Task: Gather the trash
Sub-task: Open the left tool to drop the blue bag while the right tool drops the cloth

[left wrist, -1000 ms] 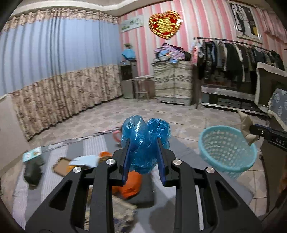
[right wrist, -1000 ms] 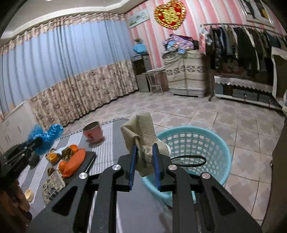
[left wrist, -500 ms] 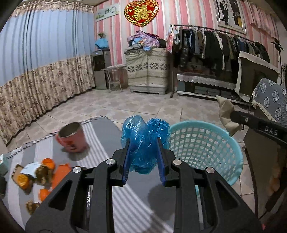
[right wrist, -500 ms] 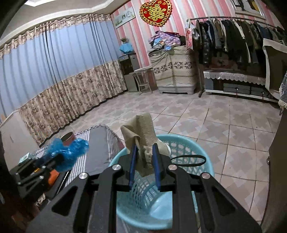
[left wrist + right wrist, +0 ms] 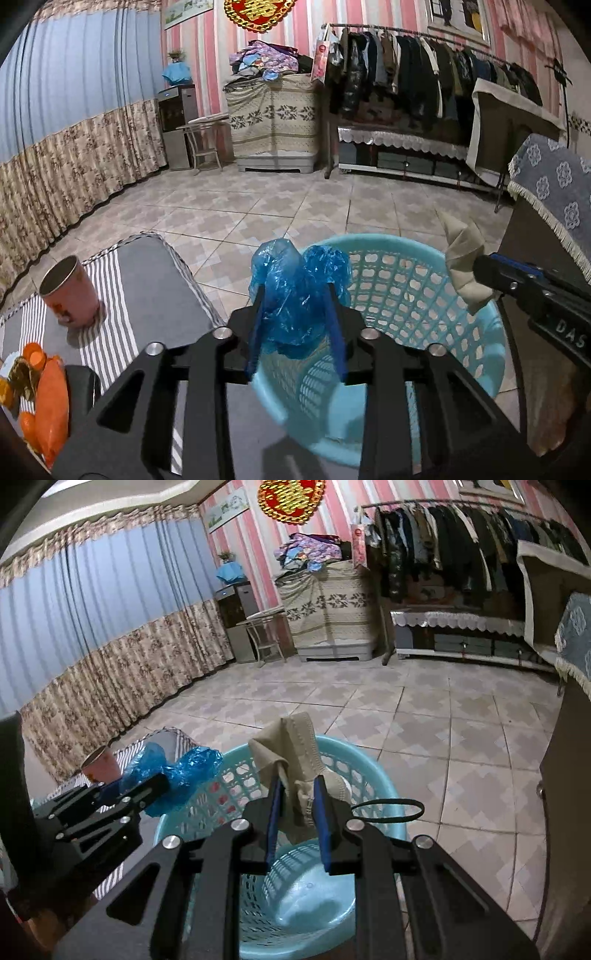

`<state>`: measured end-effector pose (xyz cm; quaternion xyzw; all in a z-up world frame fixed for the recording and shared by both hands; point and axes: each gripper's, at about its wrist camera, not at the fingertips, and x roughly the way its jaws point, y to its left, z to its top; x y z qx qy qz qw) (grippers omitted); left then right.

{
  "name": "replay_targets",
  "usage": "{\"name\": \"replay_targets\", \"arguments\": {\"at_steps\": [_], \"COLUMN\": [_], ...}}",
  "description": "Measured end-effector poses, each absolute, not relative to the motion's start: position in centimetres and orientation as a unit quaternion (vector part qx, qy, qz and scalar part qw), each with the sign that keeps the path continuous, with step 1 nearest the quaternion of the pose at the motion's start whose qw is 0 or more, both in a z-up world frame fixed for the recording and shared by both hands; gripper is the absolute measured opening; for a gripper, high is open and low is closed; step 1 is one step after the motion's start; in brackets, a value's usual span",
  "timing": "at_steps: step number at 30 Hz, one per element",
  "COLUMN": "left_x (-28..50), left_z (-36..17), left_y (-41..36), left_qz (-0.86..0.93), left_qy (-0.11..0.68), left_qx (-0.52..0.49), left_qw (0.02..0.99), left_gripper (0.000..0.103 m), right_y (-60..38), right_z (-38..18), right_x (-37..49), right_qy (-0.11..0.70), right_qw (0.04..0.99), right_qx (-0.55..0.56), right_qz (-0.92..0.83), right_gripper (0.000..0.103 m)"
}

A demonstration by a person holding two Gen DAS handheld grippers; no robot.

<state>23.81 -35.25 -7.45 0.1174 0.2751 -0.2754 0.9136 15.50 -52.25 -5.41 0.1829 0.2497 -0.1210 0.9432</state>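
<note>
1. While both pieces of trash are held above the turquoise basket [image 5: 424, 280], the drop-off step is judged to be in hand.
2. On the left, the left gripper [image 5: 297, 325] is seen over the basket's near rim, its jaws opening with the crumpled blue plastic bag [image 5: 299, 291] between them; the bag is not yet let go and hangs against the pads.
3. On the right, the right gripper [image 5: 297, 805] is poised over the basket's middle, its jaws clenched on a beige cloth scrap [image 5: 291, 753], which stands up above the fingertips.
4. For the next move, a full release is judged to be needed from each gripper, so that both pieces fall inside the rim; the light bag may cling to a pad.
5. Further left, on the striped cloth of the desk [image 5: 147, 280], a pink cup [image 5: 70, 295] and orange wrappers [image 5: 48, 398] are left to be gathered.
6. Nothing is seen in the way of the basket's mouth; only a black loop [image 5: 388, 808] on the right gripper hangs over its far rim.
</note>
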Motion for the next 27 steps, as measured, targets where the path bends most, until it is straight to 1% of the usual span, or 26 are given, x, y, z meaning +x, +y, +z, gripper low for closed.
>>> {"name": "replay_targets", "arguments": {"at_steps": [2, 4, 6, 8, 10, 14, 15, 16, 18, 20, 21, 22, 25, 27], "left_x": [23.9, 23.9, 23.9, 23.7, 23.5, 22.7, 22.5, 22.5, 22.3, 22.3, 22.3, 22.2, 21.6, 21.1], "left_z": [-7.3, -7.2, -6.8, -6.5, -6.1, -5.3, -5.1, -5.0, -4.7, -4.5, -4.4, -4.3, -4.0, -3.4], "left_y": [-35.4, -35.0, -34.6, -33.8, -32.9, -30.3, -29.7, -29.5, -28.6, -28.0, -27.7, -27.5, -26.6, -26.2], "left_qz": [-0.272, -0.267, -0.254, -0.241, -0.228, -0.204, -0.200, -0.197, -0.186, -0.180, -0.177, -0.175, -0.167, -0.156], "left_qy": [0.270, 0.267, 0.262, 0.256, 0.248, 0.237, 0.235, 0.234, 0.230, 0.231, 0.232, 0.232, 0.224, 0.214], "left_qx": [0.118, 0.119, 0.123, 0.124, 0.122, 0.111, 0.107, 0.105, 0.100, 0.096, 0.094, 0.092, 0.091, 0.092], "left_qw": [0.916, 0.918, 0.923, 0.928, 0.933, 0.943, 0.945, 0.946, 0.950, 0.951, 0.952, 0.952, 0.956, 0.960], "left_gripper": [0.058, 0.066, 0.069, 0.078, 0.084, 0.087, 0.088, 0.089, 0.091, 0.091, 0.091, 0.091, 0.091, 0.093], "right_y": [-52.7, -53.1, -53.2, -53.3, -53.4, -52.9, -52.6, -52.2, -51.1, -50.5, -50.2, -50.0, -49.8, -49.8], "right_z": [-5.7, -5.9, -6.2, -6.3, -6.4, -7.0, -7.1, -7.1, -7.0, -6.9, -6.9, -7.1, -6.9, -6.9], "right_x": [15.4, 15.4, 15.3, 15.4, 15.3, 15.7, 15.8, 16.1, 16.6, 17.1, 17.3, 17.3, 17.7, 17.5], "right_qy": [0.250, 0.251, 0.252, 0.253, 0.251, 0.254, 0.256, 0.256, 0.254, 0.251, 0.251, 0.250, 0.252, 0.250], "right_qw": [0.941, 0.939, 0.938, 0.938, 0.939, 0.939, 0.940, 0.941, 0.944, 0.946, 0.946, 0.946, 0.946, 0.945], "right_qx": [0.193, 0.197, 0.200, 0.199, 0.200, 0.199, 0.196, 0.191, 0.181, 0.175, 0.173, 0.170, 0.168, 0.174], "right_qz": [-0.123, -0.125, -0.126, -0.127, -0.126, -0.118, -0.114, -0.112, -0.113, -0.111, -0.111, -0.115, -0.120, -0.118], "right_gripper": [0.018, 0.018, 0.019, 0.019, 0.019, 0.019, 0.019, 0.022, 0.023, 0.033, 0.049, 0.060, 0.069, 0.083]}}
